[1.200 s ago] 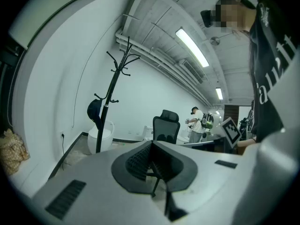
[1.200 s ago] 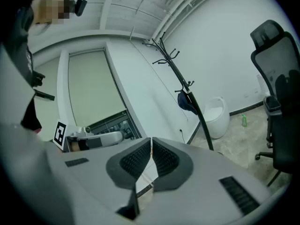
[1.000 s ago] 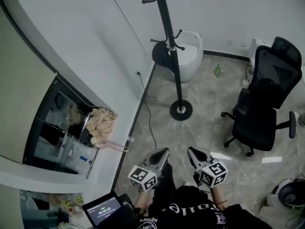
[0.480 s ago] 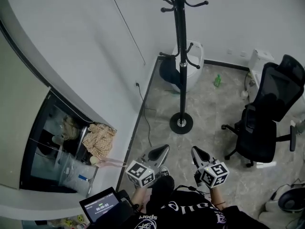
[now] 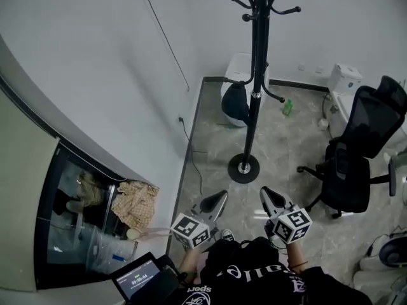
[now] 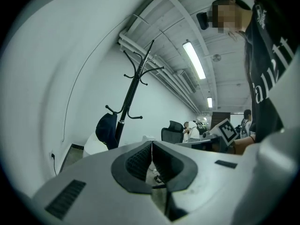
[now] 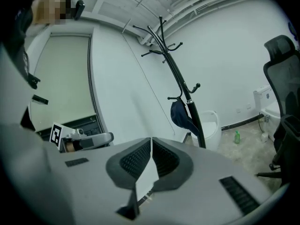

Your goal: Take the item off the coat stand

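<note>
A grey marbled tile floor (image 5: 213,129) is shown, bounded by white walls. A black stand (image 5: 255,75) is set upright on it, on a round base (image 5: 243,168). A white bin (image 5: 238,65) is placed behind the stand, in the corner. A green bottle (image 5: 287,107) is stood right of the bin, near the wall. A black chair (image 5: 353,170) is positioned on its castors right of the base. A white unit (image 5: 345,78) is set against the wall behind the chair.
</note>
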`<move>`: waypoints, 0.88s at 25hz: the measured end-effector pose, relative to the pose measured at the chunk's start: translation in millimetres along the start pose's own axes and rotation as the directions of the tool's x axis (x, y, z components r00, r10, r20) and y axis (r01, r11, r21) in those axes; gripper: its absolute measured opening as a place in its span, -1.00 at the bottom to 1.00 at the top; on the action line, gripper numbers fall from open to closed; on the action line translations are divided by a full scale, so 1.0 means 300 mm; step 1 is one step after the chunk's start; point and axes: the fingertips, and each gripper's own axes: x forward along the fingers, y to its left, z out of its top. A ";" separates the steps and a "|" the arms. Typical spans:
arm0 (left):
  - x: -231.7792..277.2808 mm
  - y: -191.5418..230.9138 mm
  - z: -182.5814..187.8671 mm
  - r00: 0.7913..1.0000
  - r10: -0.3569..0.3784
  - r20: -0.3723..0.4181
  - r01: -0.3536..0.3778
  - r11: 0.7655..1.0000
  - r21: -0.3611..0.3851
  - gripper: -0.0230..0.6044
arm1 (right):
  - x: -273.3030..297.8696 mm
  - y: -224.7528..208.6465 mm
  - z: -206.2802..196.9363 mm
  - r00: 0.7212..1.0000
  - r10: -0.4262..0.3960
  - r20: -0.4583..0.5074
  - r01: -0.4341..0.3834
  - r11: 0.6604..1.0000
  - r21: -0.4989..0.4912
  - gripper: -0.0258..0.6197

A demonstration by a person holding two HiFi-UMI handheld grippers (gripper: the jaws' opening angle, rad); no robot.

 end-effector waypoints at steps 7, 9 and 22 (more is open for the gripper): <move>0.007 0.078 -0.035 1.000 -0.007 0.012 0.008 0.997 -0.079 -0.91 | 0.093 -0.010 0.042 1.000 0.009 -0.012 -0.009 0.999 -0.041 -0.86; 0.016 0.101 -0.075 1.000 -0.012 0.015 0.013 0.996 -0.089 -0.91 | 0.134 -0.030 0.076 1.000 0.029 0.003 -0.029 0.997 -0.067 -0.86; 0.175 0.371 0.052 0.995 0.093 0.040 -0.090 0.992 -0.089 -0.91 | 0.523 -0.295 0.317 0.997 0.025 0.074 -0.016 0.991 -0.132 -0.86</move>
